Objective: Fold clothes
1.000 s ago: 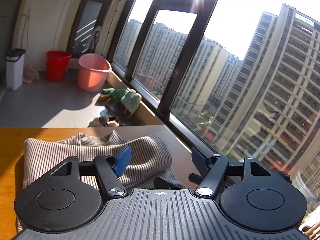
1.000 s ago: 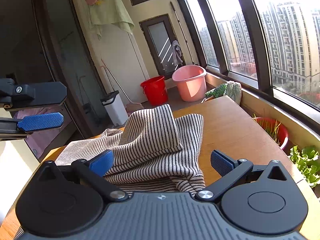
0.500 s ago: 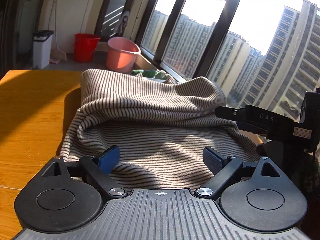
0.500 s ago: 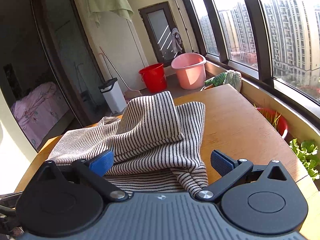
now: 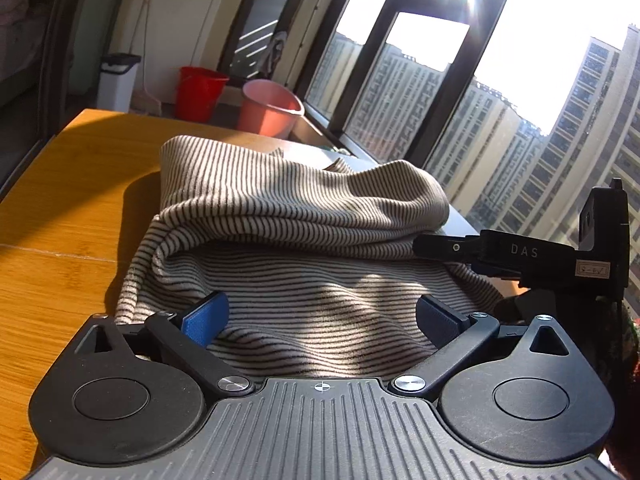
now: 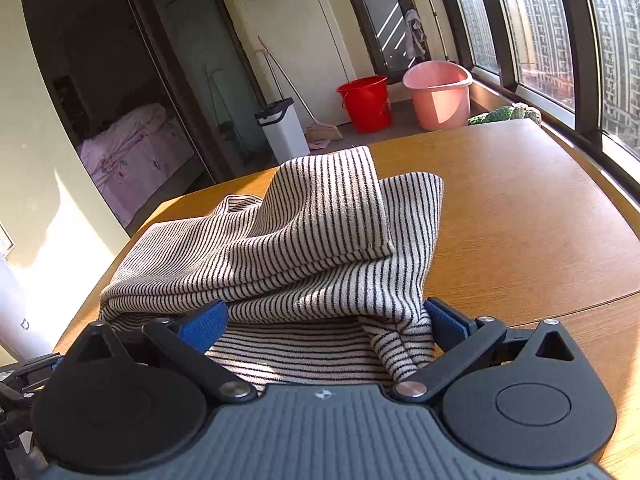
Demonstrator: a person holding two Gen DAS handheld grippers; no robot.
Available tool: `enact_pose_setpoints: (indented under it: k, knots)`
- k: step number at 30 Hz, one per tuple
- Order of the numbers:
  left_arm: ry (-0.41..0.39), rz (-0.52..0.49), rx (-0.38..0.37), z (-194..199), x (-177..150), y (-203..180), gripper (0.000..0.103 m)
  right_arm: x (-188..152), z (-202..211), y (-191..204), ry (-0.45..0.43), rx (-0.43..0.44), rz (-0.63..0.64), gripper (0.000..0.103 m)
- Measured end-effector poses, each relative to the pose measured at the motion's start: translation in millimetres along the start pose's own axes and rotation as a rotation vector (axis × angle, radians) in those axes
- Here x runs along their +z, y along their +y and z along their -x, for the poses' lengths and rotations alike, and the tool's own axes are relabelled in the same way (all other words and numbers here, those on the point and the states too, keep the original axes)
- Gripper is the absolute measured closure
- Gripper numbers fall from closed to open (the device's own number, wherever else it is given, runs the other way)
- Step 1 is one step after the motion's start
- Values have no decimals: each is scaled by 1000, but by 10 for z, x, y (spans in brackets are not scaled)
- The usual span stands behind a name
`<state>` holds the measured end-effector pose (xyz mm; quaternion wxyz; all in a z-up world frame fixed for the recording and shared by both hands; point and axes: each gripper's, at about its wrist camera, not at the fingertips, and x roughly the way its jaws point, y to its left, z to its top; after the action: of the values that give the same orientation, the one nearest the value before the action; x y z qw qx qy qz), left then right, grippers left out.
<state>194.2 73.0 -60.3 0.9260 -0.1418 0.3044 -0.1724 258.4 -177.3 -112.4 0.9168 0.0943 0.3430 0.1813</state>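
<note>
A beige garment with thin dark stripes [image 5: 288, 216] lies bunched in loose folds on the wooden table [image 5: 60, 208]. It also shows in the right wrist view [image 6: 304, 240]. My left gripper [image 5: 320, 316] is open, low over the garment's near edge, with cloth between the blue pads [image 5: 204, 318]. My right gripper [image 6: 326, 322] is open too, its pads [image 6: 444, 320] on either side of the garment's near folds. The right gripper's body [image 5: 520, 256] shows at the right of the left wrist view, against the cloth.
A red bucket [image 6: 366, 102], a pink tub [image 6: 438, 94] and a white bin [image 6: 282, 124] stand on the floor beyond the table. Large windows [image 5: 500, 92] run along the right side. Bare tabletop [image 6: 520, 208] lies right of the garment.
My left gripper swung from facing the window down to the garment's near edge and now sits close over it. My right gripper moved closer to the cloth, which now lies between its pads.
</note>
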Motion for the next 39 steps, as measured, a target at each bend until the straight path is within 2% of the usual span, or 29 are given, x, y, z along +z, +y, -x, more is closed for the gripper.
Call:
enact_pose_setpoints:
  k: [2, 4, 5, 7, 8, 11, 14, 15, 17, 19, 21, 22, 24, 26, 31, 32, 34, 35, 38, 39]
  knots:
    - [-1, 4, 1, 0, 20, 4, 0, 3, 26, 96, 44, -19, 46, 0]
    - [-1, 6, 2, -17, 36, 10, 0, 26, 111, 110, 64, -21, 29, 0]
    - [-1, 7, 3, -26, 44, 14, 0, 53, 187, 93, 42, -28, 16, 1]
    - [-2, 11, 0, -37, 27, 22, 0, 142, 381, 26, -44, -60, -10, 13]
    - [-2, 15, -2, -47, 21, 27, 0, 197, 455, -10, -86, -84, -22, 23]
    - [-2, 22, -7, -64, -14, 35, 0, 391, 475, -127, -151, -105, -77, 44]
    - [-4, 26, -13, -15, -65, 65, 0, 566, 252, -205, -140, -62, -116, 45]
    - [-4, 28, -15, -17, -65, 66, 0, 607, 140, -207, -112, -44, -126, 58]
    - [-5, 32, -18, -18, -66, 71, 0, 694, -39, -168, -34, 0, -152, 90]
    - [-7, 37, -23, -16, -67, 78, 0, 803, 70, 12, -67, 53, -96, 93]
    - [-8, 44, -28, -19, -67, 83, 0, 922, 341, 160, -153, 88, -47, 95]
    - [-8, 46, -30, -21, -66, 87, 0, 990, 515, 208, -202, 98, -35, 99]
    - [-8, 50, -33, -24, -66, 89, 0, 1071, 766, 225, -259, 83, -19, 100]
    - [-8, 52, -35, -23, -66, 91, 0, 1032, 844, 158, -272, 6, 5, 100]
    - [-9, 56, -37, -25, -61, 85, 0, 585, 509, -222, -123, -283, 13, 96]
    - [-9, 55, -36, -27, -58, 82, 0, 503, 475, -283, -109, -312, 0, 95]
    - [-8, 53, -34, -32, -52, 76, 0, 443, 503, -320, -113, -259, -43, 94]
    - [-7, 53, -33, -34, -50, 75, 0, 422, 523, -332, -117, -224, -65, 89]
    - [-5, 46, -26, -44, -48, 58, 0, 457, 519, -245, -129, -94, -92, 50]
    - [-4, 41, -22, -47, -48, 48, 0, 470, 488, -214, -126, -72, -88, 46]
